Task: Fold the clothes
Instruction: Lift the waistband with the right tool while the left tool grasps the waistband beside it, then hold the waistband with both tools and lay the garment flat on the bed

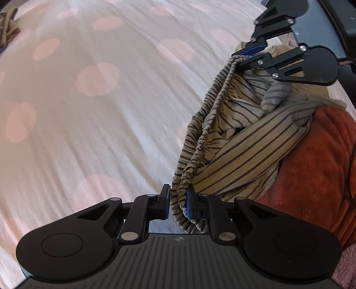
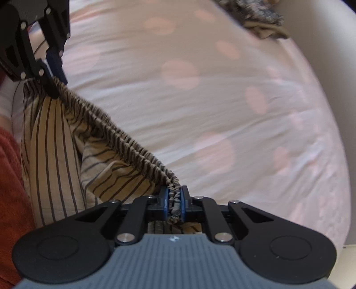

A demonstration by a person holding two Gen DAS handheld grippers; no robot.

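Striped trousers (legs hidden); blurred bedsheet

Tan dark-striped trousers — white pink-dotted sheet, rust-orange cloth.

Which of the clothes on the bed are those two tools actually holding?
The tan striped trousers: both tools grip the gathered waistband, unlike the rust-red garment beside them and the dark crumpled one at the far edge.

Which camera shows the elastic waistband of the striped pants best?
The right wrist view: the waistband runs unbroken from the right gripper to the left gripper. The left wrist view shows it bunched, its middle slack and foreshortened.
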